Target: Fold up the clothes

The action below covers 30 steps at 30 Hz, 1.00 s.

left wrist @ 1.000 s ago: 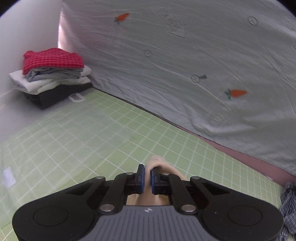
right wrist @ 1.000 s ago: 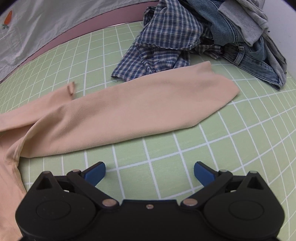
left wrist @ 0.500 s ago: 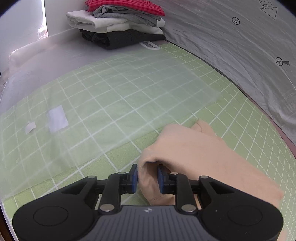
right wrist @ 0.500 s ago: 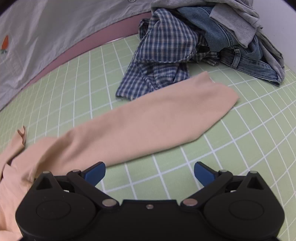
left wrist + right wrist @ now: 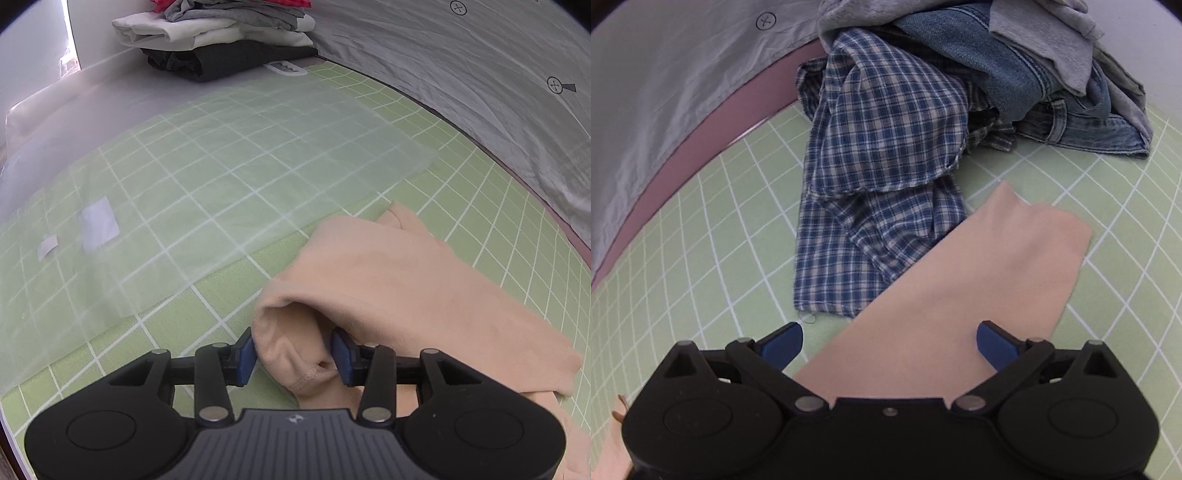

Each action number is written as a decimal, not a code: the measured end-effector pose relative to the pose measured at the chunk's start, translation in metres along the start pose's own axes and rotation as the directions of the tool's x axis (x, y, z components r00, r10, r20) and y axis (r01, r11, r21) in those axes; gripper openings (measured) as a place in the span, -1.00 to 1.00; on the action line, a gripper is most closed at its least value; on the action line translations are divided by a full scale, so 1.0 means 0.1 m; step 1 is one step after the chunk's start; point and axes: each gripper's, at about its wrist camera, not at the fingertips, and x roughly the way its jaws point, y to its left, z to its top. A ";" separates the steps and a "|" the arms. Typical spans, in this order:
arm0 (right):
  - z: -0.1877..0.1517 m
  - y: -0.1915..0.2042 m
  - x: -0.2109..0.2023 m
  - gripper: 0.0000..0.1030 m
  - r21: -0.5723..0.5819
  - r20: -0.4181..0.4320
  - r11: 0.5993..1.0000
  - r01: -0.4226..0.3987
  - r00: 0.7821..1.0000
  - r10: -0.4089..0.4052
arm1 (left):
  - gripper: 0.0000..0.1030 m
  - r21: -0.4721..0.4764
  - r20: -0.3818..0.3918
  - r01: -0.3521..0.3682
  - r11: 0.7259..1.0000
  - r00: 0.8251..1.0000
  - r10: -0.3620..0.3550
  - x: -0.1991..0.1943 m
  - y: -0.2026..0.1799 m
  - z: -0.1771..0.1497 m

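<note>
Left hand-held gripper point(image 5: 293, 354) is opening around the peach garment point(image 5: 388, 280) fold, right hand-held gripper point(image 5: 889, 338) spread wide above its sleeve — that fold might spring back once released.

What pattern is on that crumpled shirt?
Blue-and-white checks on the shirt, clearest in the right wrist view.

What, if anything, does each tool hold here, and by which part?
The left tool is opening, a bunched fold of the peach knit garment between its jaws, barely gripped if at all. The right tool is open above the garment's sleeve, holding nothing.
</note>
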 end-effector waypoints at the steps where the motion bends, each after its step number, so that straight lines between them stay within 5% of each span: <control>1: -0.01 0.02 0.00 0.88 -0.018 0.009 1.000 0.014 1.000 -0.014 | -0.09 0.003 -0.002 0.000 1.000 1.000 0.000 0.01 -0.01 -0.01; 2: -0.01 0.03 0.00 0.81 -0.030 0.017 0.999 0.033 0.999 -0.032 | -0.08 0.005 -0.005 0.001 1.000 1.000 0.000 0.01 -0.02 -0.01; 6: -0.08 -0.01 -0.09 -0.05 -0.069 0.070 0.995 0.078 0.995 -0.073 | -0.08 0.007 -0.008 0.006 1.000 1.000 -0.006 0.00 -0.03 -0.03; 10: -0.07 -0.22 -0.18 -0.74 -0.034 0.073 0.999 -0.011 0.997 0.013 | -0.08 0.008 -0.003 0.030 1.000 1.000 -0.030 -0.08 -0.01 -0.03; 15: -0.18 -0.44 -0.62 -0.79 -0.044 0.185 0.994 -0.099 0.977 0.105 | -0.08 -0.002 0.032 0.084 0.996 0.996 -0.084 -0.29 0.02 -0.05; 21: -0.44 -0.76 -1.28 -0.80 -0.192 0.360 0.976 -0.104 0.918 0.169 | -0.07 0.047 0.063 0.139 0.989 0.988 -0.142 -0.64 0.02 -0.27; 23: -0.57 -0.82 -1.30 -0.79 -0.231 0.351 0.971 -0.069 0.924 0.149 | -0.06 0.071 0.059 0.155 0.985 0.986 -0.159 -0.74 0.05 -0.39; 27: -0.84 -1.06 -1.10 -0.62 -0.225 0.209 0.974 -0.020 0.976 0.068 | -0.05 0.114 0.027 0.161 0.980 0.986 -0.165 -0.83 0.13 -0.64; 30: -1.07 -1.10 -1.11 -0.47 -0.258 0.186 0.966 -0.007 0.981 0.057 | -0.04 0.141 -0.013 0.170 0.975 0.985 -0.169 -0.84 0.16 -0.80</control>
